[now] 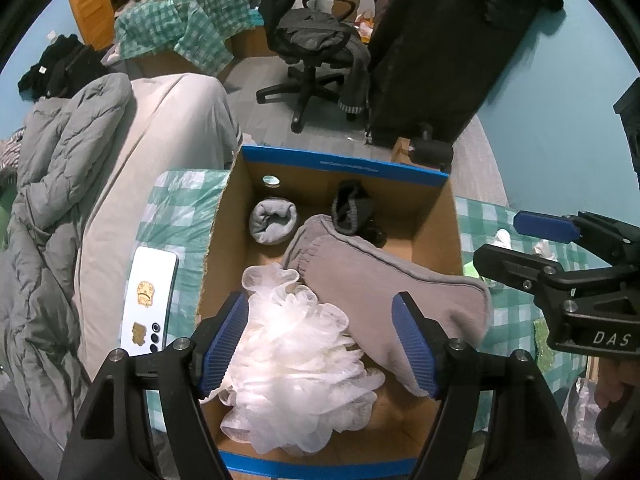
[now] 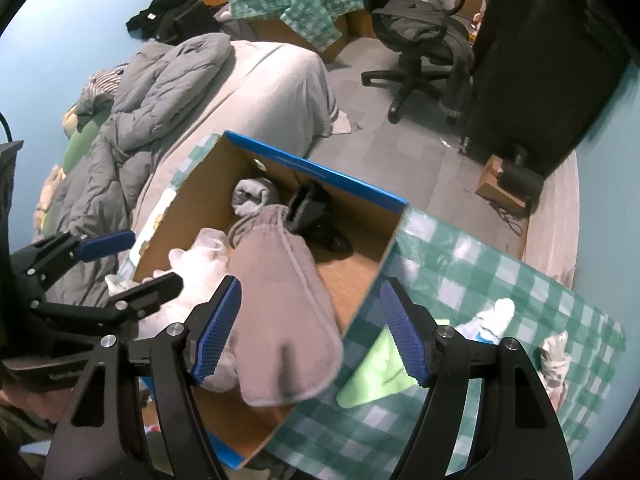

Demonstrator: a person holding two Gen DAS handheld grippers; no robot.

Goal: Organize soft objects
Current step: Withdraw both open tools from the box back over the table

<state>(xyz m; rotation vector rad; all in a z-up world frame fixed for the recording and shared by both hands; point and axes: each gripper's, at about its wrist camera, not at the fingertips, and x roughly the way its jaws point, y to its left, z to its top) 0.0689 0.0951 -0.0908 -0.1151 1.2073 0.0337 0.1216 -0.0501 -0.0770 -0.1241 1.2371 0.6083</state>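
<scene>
I read "DAS" in pale capitals on the black body of the right gripper, to the right of my left jaws. The blue rim of the cardboard box ahead of those jaws carries a printed line, too small to read. Lettering on the left gripper's body, left of my right jaws, is blurred beyond reading.

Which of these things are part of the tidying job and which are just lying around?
Job:
box
loofah
grey mitt
rolled sock
dark sock
green cloth
white socks

Lying about:
phone
office chair
duvet
</scene>
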